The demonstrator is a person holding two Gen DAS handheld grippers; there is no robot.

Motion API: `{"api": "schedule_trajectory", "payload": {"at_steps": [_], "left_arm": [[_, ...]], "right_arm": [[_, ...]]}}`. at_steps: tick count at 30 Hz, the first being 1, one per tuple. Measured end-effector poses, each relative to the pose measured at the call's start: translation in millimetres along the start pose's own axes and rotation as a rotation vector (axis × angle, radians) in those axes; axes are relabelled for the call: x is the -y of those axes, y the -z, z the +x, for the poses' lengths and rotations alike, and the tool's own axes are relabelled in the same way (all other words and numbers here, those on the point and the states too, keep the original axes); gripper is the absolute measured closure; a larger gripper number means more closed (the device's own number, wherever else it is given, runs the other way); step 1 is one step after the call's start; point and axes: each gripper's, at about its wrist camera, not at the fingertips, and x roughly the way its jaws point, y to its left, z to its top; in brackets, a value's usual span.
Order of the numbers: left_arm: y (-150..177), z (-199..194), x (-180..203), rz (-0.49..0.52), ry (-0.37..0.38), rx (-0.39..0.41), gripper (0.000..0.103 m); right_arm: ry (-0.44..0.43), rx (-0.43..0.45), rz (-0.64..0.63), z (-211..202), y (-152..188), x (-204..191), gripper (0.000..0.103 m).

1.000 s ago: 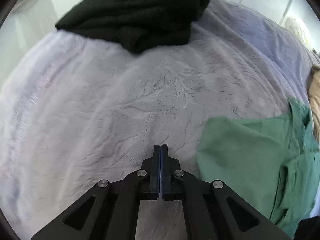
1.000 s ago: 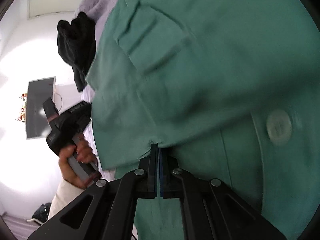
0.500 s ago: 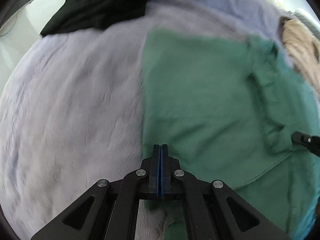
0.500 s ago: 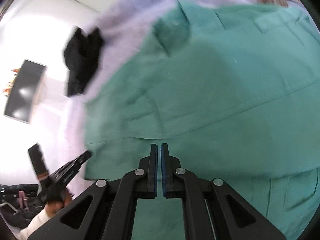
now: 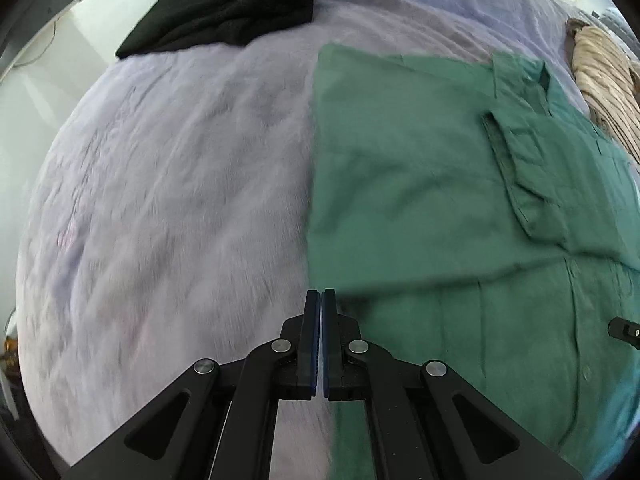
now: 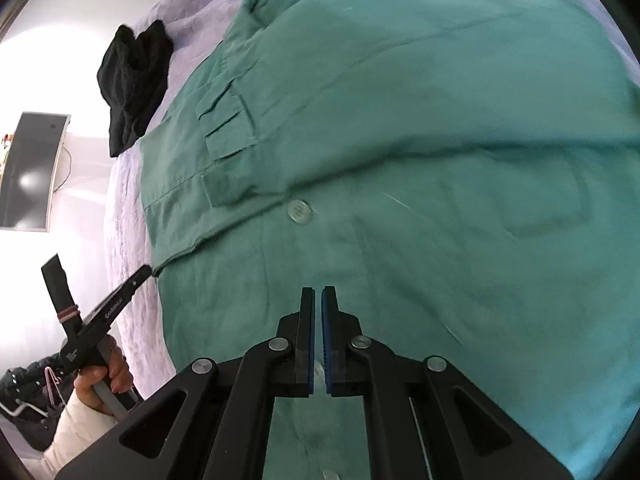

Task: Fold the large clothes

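**Supervisor:** Report jaw state and garment position, nearest items first.

**Operator:** From my left gripper (image 5: 321, 293), the fingers are almost together, a thin slit between the pads, nothing in them. The tips sit at the corner of the folded flap of the green shirt (image 5: 432, 208); I cannot tell whether they touch the cloth. My right gripper (image 6: 318, 290) shows a slightly wider slit, also empty, and hovers over the shirt front just below a button (image 6: 298, 211).

**Supervisor:** Orientation of the garment?

**Operator:** It lies flat on the lavender blanket (image 5: 168, 184). In the left view, the folded panel's straight edge runs directly away from the left jaws toward the far side of the bed — that edge is the relation the next fold depends on. The body of the shirt extends to the right of it. The left gripper is nearer that edge; the right is over mid-cloth.

**Supervisor:** Beyond the shirt?

**Operator:** A black garment (image 5: 236, 4) at the far left of the blanket, well apart — and a beige striped item (image 5: 604, 76) at the far right.
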Motion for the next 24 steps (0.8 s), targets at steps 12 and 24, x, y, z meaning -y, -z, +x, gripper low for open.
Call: {"api": "schedule_trajectory", "payload": {"at_steps": [12, 24], "left_arm": [[62.2, -24.3, 46.1, -0.04, 0.008, -0.149, 0.102], [91.8, -46.7, 96.5, -0.037, -0.009, -0.199, 0.102]], "right_arm": [[0.114, -0.003, 0.05, -59.9, 47.5, 34.8, 0.042], [0.122, -0.011, 0.054, -94.0, 53.3, 50.2, 0.032]]}}
